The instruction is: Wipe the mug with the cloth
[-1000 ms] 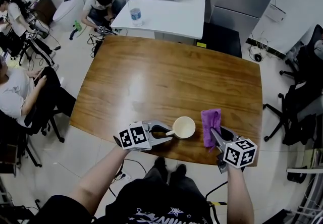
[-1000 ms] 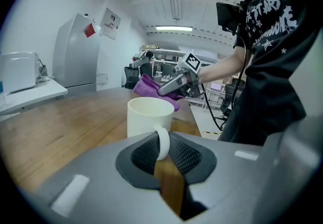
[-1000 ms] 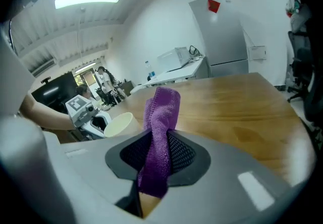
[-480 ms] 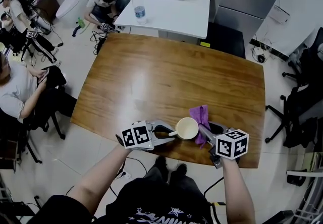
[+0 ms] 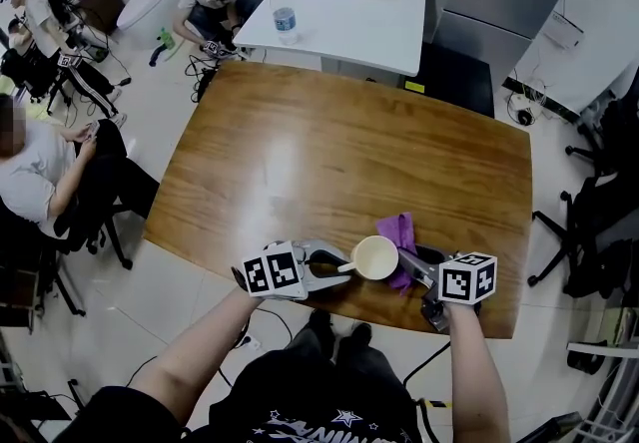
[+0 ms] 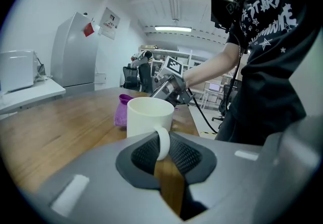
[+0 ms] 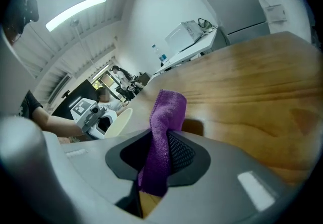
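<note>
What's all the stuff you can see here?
brown wooden table: one, brown, centre.
cream ceramic mug: one, cream, table's near edge.
purple fabric cloth: one, purple, just right of the mug.
white side table: one, white, behind.
clear plastic water bottle: one, clear, on the white table.
seated people: three, far left.
left hand-held gripper: one, grey, shut on the mug's handle.
right hand-held gripper: one, grey, shut on the cloth.

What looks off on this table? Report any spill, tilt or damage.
Nothing stands out. The mug is upright and whole, its handle pinched by the left gripper. The purple cloth is clamped in the right gripper, beside the mug. No spill shows on the table.
</note>
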{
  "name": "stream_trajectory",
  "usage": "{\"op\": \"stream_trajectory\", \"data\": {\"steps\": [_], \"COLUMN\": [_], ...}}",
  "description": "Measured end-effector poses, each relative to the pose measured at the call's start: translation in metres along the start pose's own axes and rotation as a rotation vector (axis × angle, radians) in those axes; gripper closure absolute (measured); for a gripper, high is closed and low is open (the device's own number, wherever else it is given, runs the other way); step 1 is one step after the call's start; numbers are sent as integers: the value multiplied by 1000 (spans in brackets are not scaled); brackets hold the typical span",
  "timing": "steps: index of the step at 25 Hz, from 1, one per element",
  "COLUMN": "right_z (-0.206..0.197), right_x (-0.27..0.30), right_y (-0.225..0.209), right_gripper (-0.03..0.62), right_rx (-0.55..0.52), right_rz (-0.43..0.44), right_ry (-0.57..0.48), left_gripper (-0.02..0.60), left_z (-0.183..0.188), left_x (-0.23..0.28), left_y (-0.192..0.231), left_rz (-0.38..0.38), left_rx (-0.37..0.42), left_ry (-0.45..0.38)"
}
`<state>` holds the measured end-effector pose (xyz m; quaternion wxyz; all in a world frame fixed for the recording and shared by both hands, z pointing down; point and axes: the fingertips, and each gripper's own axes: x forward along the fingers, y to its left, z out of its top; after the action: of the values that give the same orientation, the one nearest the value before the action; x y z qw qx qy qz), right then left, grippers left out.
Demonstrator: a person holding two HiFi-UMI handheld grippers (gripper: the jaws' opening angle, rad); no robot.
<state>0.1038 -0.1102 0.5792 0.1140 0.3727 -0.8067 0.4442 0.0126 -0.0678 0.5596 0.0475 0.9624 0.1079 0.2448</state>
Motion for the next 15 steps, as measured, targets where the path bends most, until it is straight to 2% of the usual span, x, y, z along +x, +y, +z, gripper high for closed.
{"op": "stream_trajectory", "data": {"steps": [3, 5, 10, 12, 15], "right_z": [-6, -10, -7, 3, 29], "right_x": [3, 5, -3, -10, -21], "right_y": [-6, -10, -17, -14, -6], "right_gripper": [507, 509, 508, 508, 508], "right_rx": [8, -25, -228, -276, -311], "right_rz": [37, 25, -66, -68, -52], "right_ry": [32, 67, 180, 180, 117], "left_gripper": [538, 538, 540, 541, 541], "left_z": [1, 1, 0, 0, 0], "left_x": [0, 0, 1, 1, 2], "left_y": [1, 1, 0, 0, -2], "left_rz": [-1, -1, -17, -32, -65], "left_rx": [0, 3, 18, 21, 24], "left_ry": [1, 5, 22, 31, 42]}}
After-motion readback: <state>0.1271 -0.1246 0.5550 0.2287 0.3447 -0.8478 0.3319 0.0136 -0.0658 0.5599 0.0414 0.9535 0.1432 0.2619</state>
